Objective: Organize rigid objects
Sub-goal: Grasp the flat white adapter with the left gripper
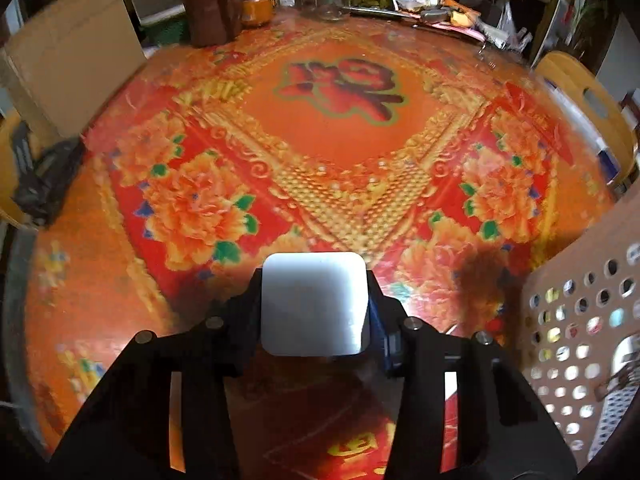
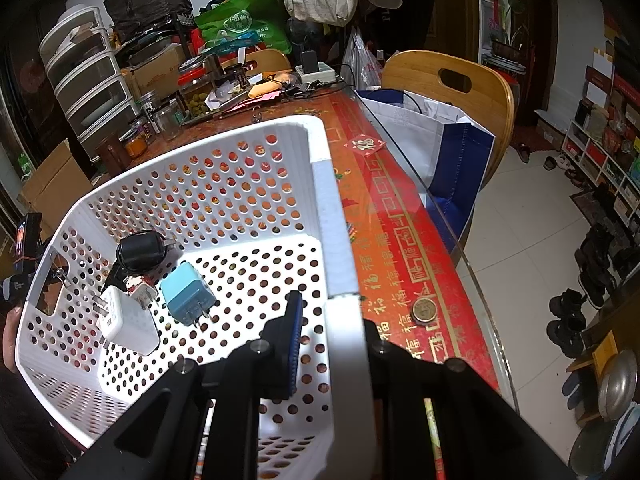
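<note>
Charger [image 1: 314,304], white, sits clamped in your left gripper [image 1: 316,320] above the table [image 1: 340,140], just left of the basket [image 2: 248,184]. Your right gripper [image 2: 332,332] pinches the basket's rim. Carry the charger over that rim; release low beside the other chargers [image 2: 160,292].

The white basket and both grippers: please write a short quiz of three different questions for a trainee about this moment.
1. True or false: the left gripper holds a white square block.
2. What does the right gripper clamp? A) basket wall B) coin C) jar
3. Fill in: the blue charger lies ____ the basket.

Key: 1 true; 2 A; 3 inside.
</note>
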A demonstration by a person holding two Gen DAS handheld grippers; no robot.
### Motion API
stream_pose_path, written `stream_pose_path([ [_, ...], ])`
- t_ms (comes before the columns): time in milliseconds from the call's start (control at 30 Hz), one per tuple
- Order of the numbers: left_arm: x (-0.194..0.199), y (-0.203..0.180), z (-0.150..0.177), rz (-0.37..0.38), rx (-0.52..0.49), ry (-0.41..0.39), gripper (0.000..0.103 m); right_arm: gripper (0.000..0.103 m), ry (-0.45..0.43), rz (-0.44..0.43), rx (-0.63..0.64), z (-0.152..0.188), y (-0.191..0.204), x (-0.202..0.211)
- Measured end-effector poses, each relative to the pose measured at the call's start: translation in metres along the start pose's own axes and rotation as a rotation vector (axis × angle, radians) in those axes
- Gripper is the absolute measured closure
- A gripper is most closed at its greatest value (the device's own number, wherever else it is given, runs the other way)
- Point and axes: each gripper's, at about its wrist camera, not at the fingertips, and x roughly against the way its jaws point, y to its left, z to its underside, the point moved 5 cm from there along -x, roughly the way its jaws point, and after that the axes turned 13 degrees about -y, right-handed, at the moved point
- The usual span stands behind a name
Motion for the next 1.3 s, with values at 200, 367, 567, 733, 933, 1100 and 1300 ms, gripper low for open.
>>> stream_pose_path([
  [200,0.029,0.009,-0.024,-0.044,-0.011,-0.101,0.061,0.086,0.001,0.0,-0.001,0.0,0.0,0.0],
  [367,0.067,0.031,-0.054,-0.139,-0.019,-0.206,0.06,0.086,0.0,-0.002,-0.001,0.0,0.0,0.0],
  [567,0.109,0.032,-0.069,-0.157,-0.054,-0.295,0.06,0.086,0.0,-0.001,0.001,0.001,-0.001,0.0],
  [733,0.131,0.015,-0.069,-0.124,-0.079,-0.318,0.06,0.086,0.001,-0.001,0.002,0.001,-0.001,0.0],
  [933,0.153,-0.022,-0.064,-0.086,-0.121,-0.335,0.06,0.086,0.001,-0.002,0.002,0.001,-0.001,0.0],
  [1100,0.168,-0.048,-0.062,-0.058,-0.156,-0.357,0.06,0.086,0.001,-0.002,0.003,0.001,-0.001,0.0],
  [1300,0.186,-0.079,-0.058,-0.032,-0.209,-0.373,0.06,0.086,0.001,-0.003,0.003,0.001,0.0,0.0],
])
